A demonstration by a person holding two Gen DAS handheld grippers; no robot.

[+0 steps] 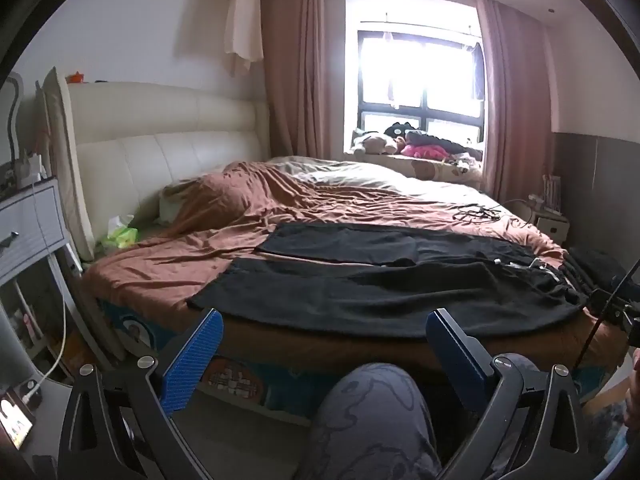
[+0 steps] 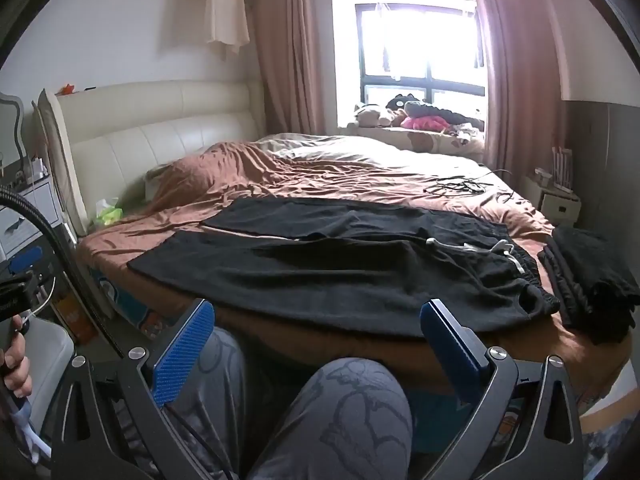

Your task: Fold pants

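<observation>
Bed point(image 2: 360, 176) with brown cover, carrying the work along its near edge. Black pants point(image 2: 344, 276) spread full length and flat there, legs side by side toward the headboard end, drawstring waistband toward the near right corner; no fold yet made, judged from the lie. Stack of dark folded garments point(image 2: 592, 280) at that near right corner, just beside the waistband, probably finished pieces. Left gripper point(image 1: 320, 344) and right gripper point(image 2: 316, 336) both spread wide, grasping nothing, short of the bed's near edge.
</observation>
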